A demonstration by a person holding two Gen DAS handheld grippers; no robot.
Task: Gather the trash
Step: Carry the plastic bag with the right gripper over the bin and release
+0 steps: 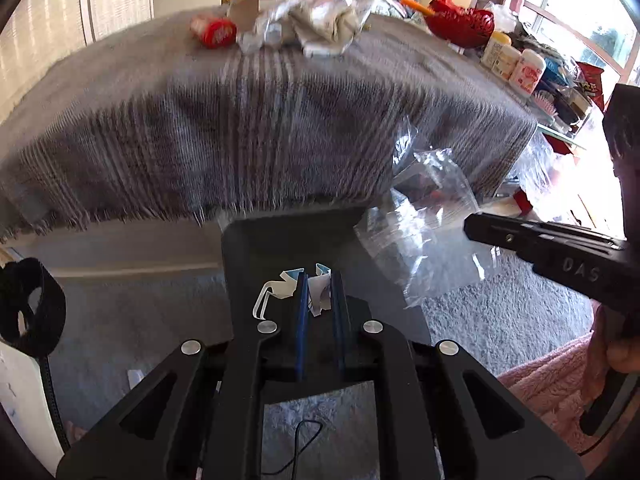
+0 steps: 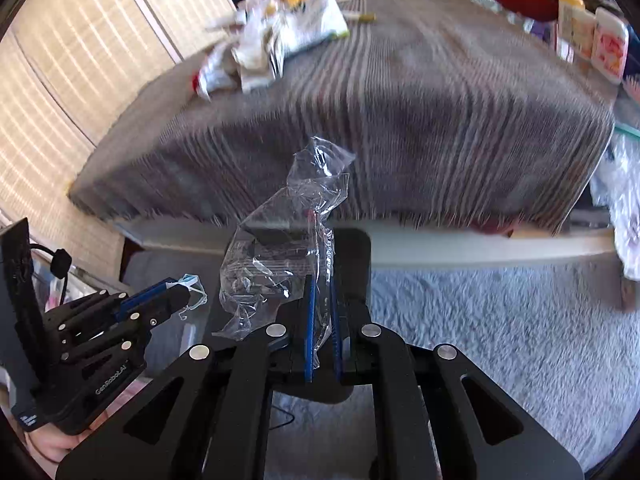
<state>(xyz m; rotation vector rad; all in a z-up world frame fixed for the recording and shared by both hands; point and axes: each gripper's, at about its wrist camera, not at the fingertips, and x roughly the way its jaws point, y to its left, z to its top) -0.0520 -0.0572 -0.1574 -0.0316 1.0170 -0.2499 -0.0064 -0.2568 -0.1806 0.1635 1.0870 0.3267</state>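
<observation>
between the right tool's (image 2: 322, 312) closed fingers a clear plastic bag (image 2: 280, 256) sticks up, while the left tool (image 1: 320, 300), level beside it, pinches a face mask (image 1: 288, 284).

Home living room: shown by shag carpet (image 2: 500, 320), window blinds (image 2: 80, 92), table draped with a grey throw (image 1: 260, 120), and household clutter (image 1: 532, 68).

The left gripper (image 1: 320, 300) points forward, its blue pads (image 1: 302, 300) nearly together and pinching a mask (image 1: 280, 286). The right gripper (image 2: 322, 316), just to its right and level with it, has narrowly parted jaws clamping a clear bag (image 2: 276, 256).
</observation>
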